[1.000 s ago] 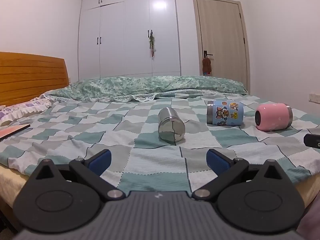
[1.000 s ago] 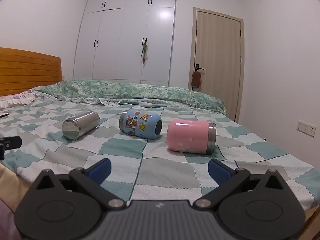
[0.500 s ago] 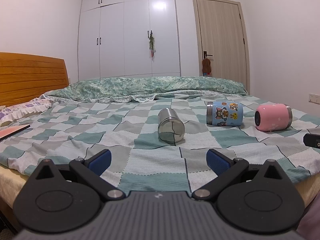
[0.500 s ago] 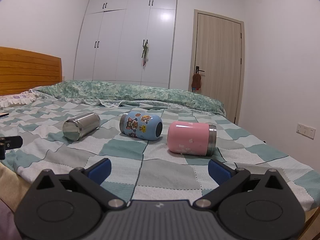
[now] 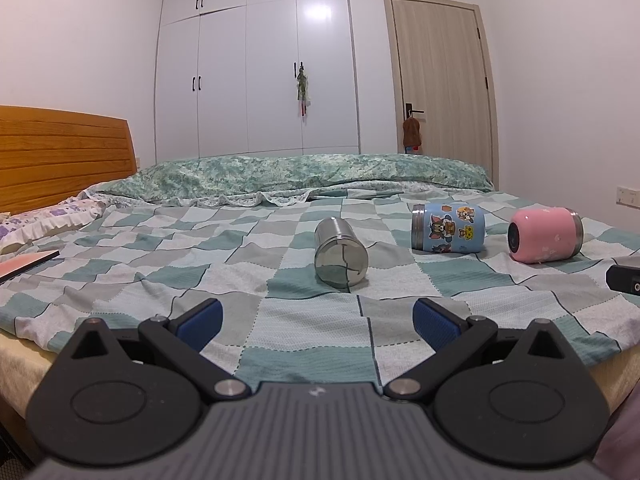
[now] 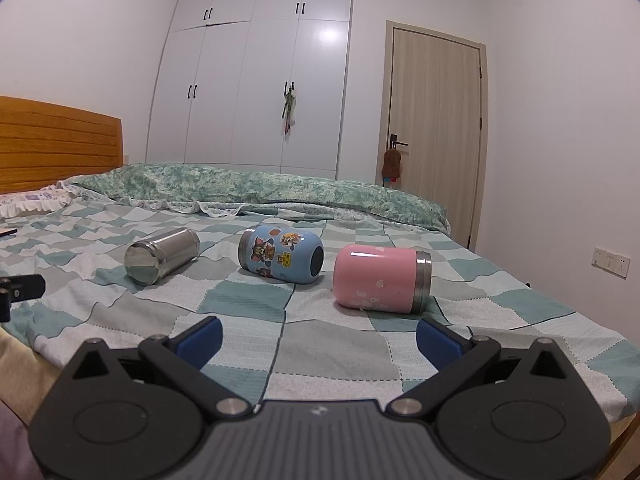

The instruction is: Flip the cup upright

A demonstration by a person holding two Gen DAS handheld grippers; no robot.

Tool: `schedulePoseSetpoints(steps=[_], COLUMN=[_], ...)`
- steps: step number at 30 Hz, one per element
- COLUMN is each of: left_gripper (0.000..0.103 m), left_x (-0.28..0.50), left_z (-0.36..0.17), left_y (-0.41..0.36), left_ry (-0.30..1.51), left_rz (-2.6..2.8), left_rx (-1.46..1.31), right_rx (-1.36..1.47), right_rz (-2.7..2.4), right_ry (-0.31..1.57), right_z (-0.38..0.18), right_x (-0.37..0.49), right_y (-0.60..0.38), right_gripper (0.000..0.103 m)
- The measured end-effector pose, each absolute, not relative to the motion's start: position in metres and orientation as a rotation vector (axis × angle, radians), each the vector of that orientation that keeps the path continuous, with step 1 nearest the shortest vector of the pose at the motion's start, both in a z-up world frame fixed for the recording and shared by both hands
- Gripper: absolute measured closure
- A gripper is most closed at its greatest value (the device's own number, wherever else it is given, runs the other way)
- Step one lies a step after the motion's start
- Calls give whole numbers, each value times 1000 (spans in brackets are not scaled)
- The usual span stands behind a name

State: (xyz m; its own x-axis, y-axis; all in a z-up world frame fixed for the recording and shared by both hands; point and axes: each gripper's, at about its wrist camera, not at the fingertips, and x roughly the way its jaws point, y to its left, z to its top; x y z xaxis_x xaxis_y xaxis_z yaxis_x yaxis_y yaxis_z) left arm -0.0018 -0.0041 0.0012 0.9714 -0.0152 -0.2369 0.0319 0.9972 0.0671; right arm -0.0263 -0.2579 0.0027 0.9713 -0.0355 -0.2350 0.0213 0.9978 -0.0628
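Left gripper (image 5: 316,314) is hovering at the near edge of the bed (image 5: 120,248) with its blue pads (image 5: 200,314) spread wide and nothing between them, a released stance that is leaving room for a cup body. Straight ahead in the left wrist view, the steel cup (image 5: 341,252) is lying on its side with one flat end facing the camera, well apart from the fingers; to its right the blue cartoon cup (image 5: 448,229) and the pink cup (image 5: 544,239) are also lying on their sides, so no cup is standing yet. Alignment with the steel cup is suggesting, as a judgement, that this side is being set up for that cup. Right gripper (image 6: 318,338) is likewise hovering released at the bed edge, pads (image 6: 438,338) wide apart and empty. In the right wrist view the pink cup (image 6: 380,278) is lying nearest, just right of centre, steel rim pointing right; the blue cartoon cup (image 6: 280,254) is lying beside it, apart, and the steel cup (image 6: 162,256) further left. Soft, wrinkled bedding is probably keeping the cylinders from rolling, and may make an upright cup unsteady.
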Motion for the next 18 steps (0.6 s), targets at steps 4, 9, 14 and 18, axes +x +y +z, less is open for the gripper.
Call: schedulePoseSetpoints(steps=[4,9,14,18], left_gripper=[0,0,0,0], left_x=[-2,-2,-2,-2], left_z=[2,2,2,2], left_y=[-4,-5,-5,-4], left_ry=[237,236,236,236], left_rz=[-25,-25,-25,-25], left_rx=[70,70,71,70], right_rx=[-59,-59,-59,-59], right_rz=[-28,-28,-28,-29], right_ry=[237,236,236,234], right_z=[3,3,3,3], right_x=[-27,-26,-27,-27], right_y=[-258,-259,-258,-258], right_gripper=[0,0,0,0])
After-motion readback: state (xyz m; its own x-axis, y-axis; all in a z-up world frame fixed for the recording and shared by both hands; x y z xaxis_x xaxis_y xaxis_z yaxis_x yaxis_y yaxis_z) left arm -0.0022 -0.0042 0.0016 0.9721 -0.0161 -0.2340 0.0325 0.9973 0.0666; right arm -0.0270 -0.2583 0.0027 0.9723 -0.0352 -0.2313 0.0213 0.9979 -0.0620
